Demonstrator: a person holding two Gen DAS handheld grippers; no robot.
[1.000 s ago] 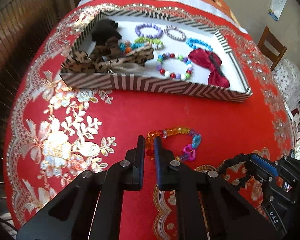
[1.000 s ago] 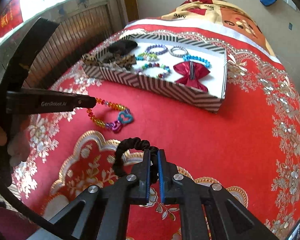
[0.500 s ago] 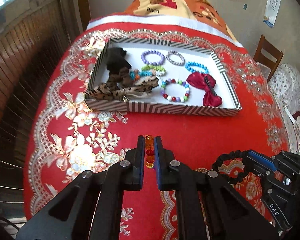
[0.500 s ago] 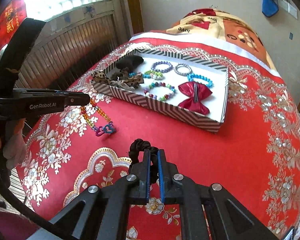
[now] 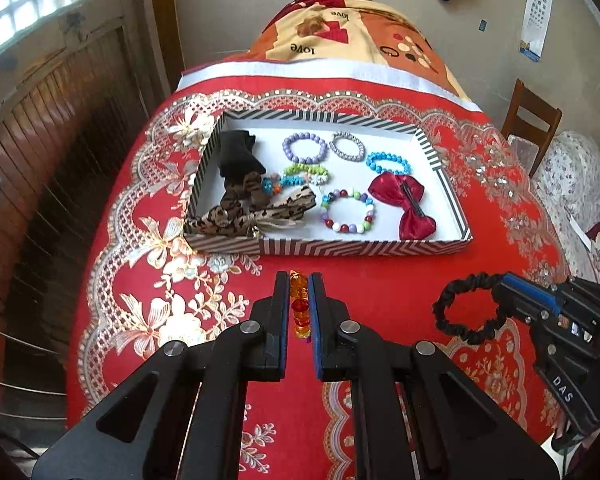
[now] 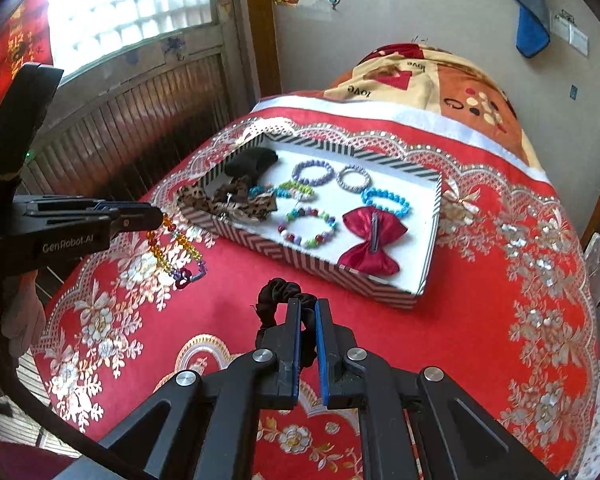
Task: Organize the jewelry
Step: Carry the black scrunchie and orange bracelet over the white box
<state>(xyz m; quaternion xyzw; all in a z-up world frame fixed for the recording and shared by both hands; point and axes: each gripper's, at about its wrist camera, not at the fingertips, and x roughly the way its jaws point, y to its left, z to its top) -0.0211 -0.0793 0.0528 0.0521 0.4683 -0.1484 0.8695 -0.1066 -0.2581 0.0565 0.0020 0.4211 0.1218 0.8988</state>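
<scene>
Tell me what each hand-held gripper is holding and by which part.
Left hand-held gripper: the chain bracelet, pinched at its orange links, the rest dangling. Right hand-held gripper: the black scrunchie, clamped on one side of its loop.

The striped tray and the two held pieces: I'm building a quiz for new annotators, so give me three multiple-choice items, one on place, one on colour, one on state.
1. Where does the red satin bow lie?
A. In the striped tray, at its right end
B. On the tablecloth
C. In the left gripper

2. What colour is the scrunchie held by the right gripper?
A. Blue
B. Black
C. Leopard print

3. What is the state of the left gripper?
A. Open and bare
B. Shut on the rainbow chain bracelet
C. Resting in the tray

Answers: 1 A, the bow sits inside the tray by the right wall. 2 B, the fabric loop is black in both views. 3 B, beads show between its fingers and the bracelet dangles from them.
</scene>
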